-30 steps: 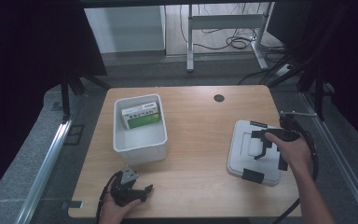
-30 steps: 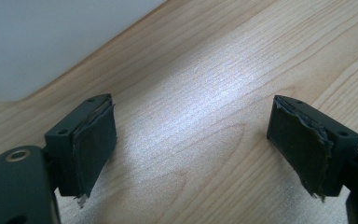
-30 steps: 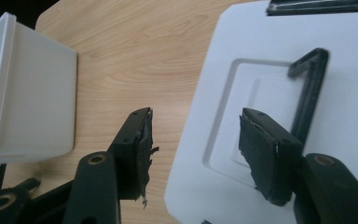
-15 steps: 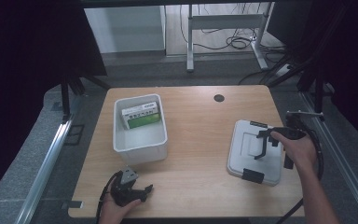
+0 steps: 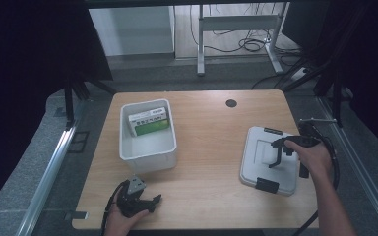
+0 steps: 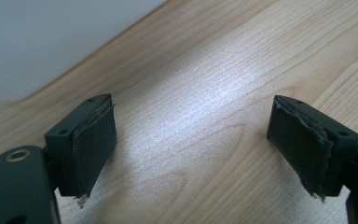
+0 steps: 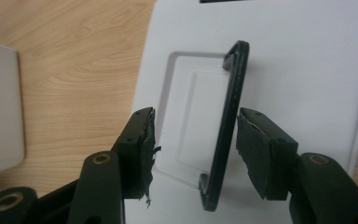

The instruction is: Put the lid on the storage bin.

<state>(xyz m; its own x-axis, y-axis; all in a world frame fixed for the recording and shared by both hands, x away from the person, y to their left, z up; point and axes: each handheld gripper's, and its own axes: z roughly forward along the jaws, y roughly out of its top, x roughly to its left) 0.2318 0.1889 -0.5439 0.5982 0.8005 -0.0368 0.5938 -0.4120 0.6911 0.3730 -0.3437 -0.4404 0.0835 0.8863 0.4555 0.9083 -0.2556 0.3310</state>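
A white lid [image 5: 258,169] with black latches lies flat at the right of the wooden table [image 5: 211,128]. Its black handle [image 7: 226,135] stands up from the lid's recess. My right gripper [image 7: 196,135] straddles that handle, open; the jaws have just been closing a little. The handle sits close to the right pad [image 7: 256,149] and well clear of the left one. From above, the right gripper [image 5: 277,152] reaches over the lid from its right side. My left gripper [image 5: 150,200] rests open near the table's front edge, with bare wood between its jaws [image 6: 191,135].
A white bin [image 5: 150,152] stands left of centre and holds a green and white box [image 5: 150,121]; its wall [image 6: 42,42] rises just beyond my left gripper. A black round cap [image 5: 231,103] sits in the tabletop at the back. Desk legs and cables lie beyond the table.
The right hand has drawn back slightly toward the lid's right side, and the black handle now stands clear of it on the lid. The left hand has not moved.
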